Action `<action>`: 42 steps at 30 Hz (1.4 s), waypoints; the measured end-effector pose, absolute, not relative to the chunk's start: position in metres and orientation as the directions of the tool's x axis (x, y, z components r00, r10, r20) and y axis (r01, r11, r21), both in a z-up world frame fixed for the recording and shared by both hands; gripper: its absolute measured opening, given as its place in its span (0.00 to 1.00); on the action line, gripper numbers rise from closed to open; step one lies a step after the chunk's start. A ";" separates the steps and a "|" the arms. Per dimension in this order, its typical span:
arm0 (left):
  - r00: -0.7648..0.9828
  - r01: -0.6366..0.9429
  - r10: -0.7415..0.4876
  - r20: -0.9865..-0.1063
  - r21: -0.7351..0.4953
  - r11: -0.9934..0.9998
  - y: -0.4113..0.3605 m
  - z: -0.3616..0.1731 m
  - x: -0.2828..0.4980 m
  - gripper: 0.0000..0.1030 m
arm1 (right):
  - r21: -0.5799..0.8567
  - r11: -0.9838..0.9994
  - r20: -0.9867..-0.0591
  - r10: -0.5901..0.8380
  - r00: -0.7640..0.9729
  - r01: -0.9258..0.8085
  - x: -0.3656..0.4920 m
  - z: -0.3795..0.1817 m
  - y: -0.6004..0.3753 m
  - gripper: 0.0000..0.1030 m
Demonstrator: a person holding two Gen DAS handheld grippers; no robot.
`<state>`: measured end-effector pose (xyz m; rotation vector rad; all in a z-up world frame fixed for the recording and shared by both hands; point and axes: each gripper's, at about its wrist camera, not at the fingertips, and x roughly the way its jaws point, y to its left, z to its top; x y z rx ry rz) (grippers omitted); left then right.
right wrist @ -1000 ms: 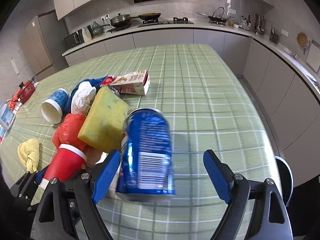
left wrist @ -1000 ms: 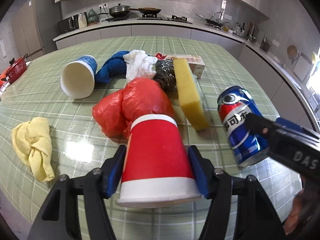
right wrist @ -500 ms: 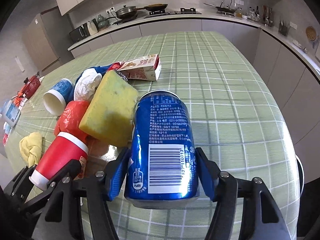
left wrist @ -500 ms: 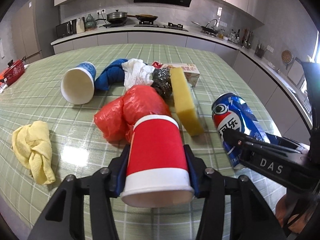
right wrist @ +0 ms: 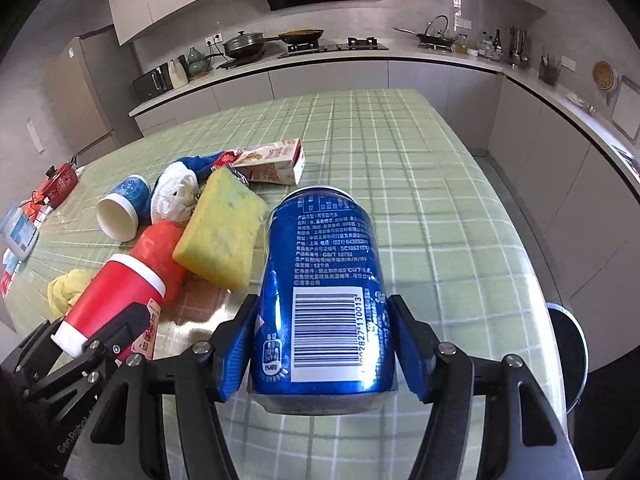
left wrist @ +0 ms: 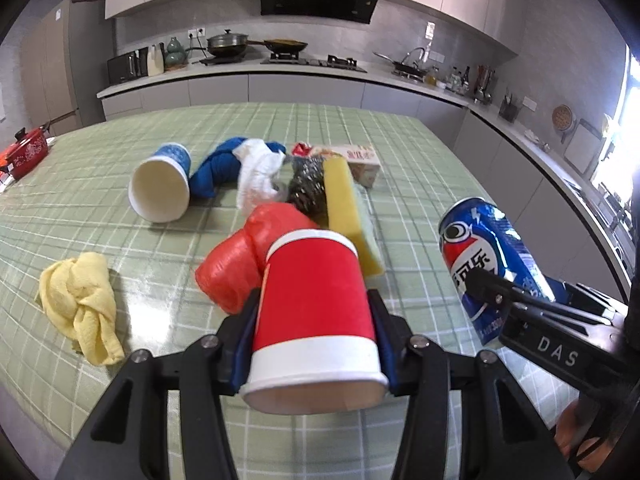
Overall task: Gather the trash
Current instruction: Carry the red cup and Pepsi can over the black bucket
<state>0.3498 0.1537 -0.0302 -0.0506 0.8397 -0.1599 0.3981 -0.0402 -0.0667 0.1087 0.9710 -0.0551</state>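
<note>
- Left gripper: clamped on the red paper cup; blue pads press the cup's two sides near its white rim. Cup lies along the fingers, open mouth toward the camera, base pointing at the trash pile, held above the table.
- Right gripper: clamped on the blue soda can; pads grip its lower half on both sides, barcode facing the camera, top end pointing away. Can held above the table, right of the yellow sponge.
- Landmark: yellow sponge, standing on edge at the middle of the green checked tablecloth.
- Red plastic bag: crumpled, touching the sponge's left side, just beyond the held cup's base.
- Steel scourer: against the sponge's far left edge.
- White cloth: left of the scourer, beyond the red bag.
- Blue cloth: left of the white cloth, touching it.
- Blue paper cup: on its side, well left of the sponge, mouth toward the camera, beside the blue cloth.
- Carton box: lying flat just behind the sponge.
- Yellow rag: knotted, alone, far left of the sponge near the table's front edge.
- Red pot: far left table edge, well apart from the pile.
</note>
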 end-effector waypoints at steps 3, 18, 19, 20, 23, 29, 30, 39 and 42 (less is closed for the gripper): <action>0.637 0.128 -0.168 -0.752 -0.111 0.986 0.153 -0.038 0.346 0.50 | 0.065 0.991 -0.837 -0.008 0.547 0.114 0.390 -0.074 -0.042 0.63; 0.643 0.162 -0.201 -0.739 -0.125 0.979 0.152 -0.033 0.335 0.50 | 0.115 0.982 -0.824 0.010 0.567 0.150 0.371 -0.077 -0.048 0.63; 0.648 0.169 -0.207 -0.733 -0.126 0.977 0.150 -0.029 0.335 0.50 | 0.116 0.980 -0.814 0.000 0.581 0.162 0.368 -0.071 -0.051 0.63; 0.651 0.178 -0.216 -0.728 -0.131 0.975 0.148 -0.025 0.335 0.50 | 0.114 0.978 -0.804 -0.013 0.594 0.175 0.364 -0.065 -0.054 0.63; 0.652 0.207 -0.246 -0.717 -0.144 0.968 0.138 -0.017 0.335 0.50 | 0.094 0.971 -0.785 -0.063 0.617 0.220 0.353 -0.049 -0.068 0.63; 0.641 0.268 -0.305 -0.704 -0.167 0.949 0.099 -0.011 0.332 0.50 | 0.089 0.946 -0.765 -0.135 0.629 0.311 0.329 -0.031 -0.116 0.63; 0.641 0.280 -0.312 -0.702 -0.165 0.946 0.089 -0.010 0.330 0.50 | 0.089 0.943 -0.762 -0.144 0.632 0.322 0.325 -0.030 -0.125 0.63; 0.634 0.322 -0.351 -0.689 -0.177 0.930 -0.036 -0.004 0.305 0.50 | 0.102 0.920 -0.765 -0.170 0.621 0.378 0.279 -0.035 -0.265 0.63; 0.614 0.326 -0.360 -0.703 -0.190 0.926 -0.085 -0.007 0.297 0.50 | 0.101 0.917 -0.780 -0.168 0.603 0.387 0.267 -0.040 -0.319 0.63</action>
